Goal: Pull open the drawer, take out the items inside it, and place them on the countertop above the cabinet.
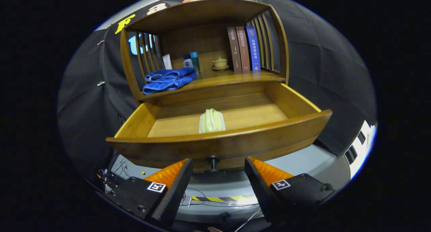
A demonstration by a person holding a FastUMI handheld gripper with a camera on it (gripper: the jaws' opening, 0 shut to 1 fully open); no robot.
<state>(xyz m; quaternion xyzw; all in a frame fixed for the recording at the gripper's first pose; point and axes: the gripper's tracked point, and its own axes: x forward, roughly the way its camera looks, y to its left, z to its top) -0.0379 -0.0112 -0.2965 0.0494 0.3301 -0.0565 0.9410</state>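
Drawer [219, 137]: stood pulled open, its knob [212, 162] just ahead of the gripper [219, 168], whose fingers were spread apart, holding nothing. Inside, near the front wall: one pale green packet [211, 121]. On the surface [232, 77] above: folded blue towel [168, 79], bottles, lidded cup [220, 63], three books [243, 49].

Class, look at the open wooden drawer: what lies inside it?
Inside the drawer lies one pale green folded cloth, against the front panel, which hides its near end. The open gripper straddles the knob.
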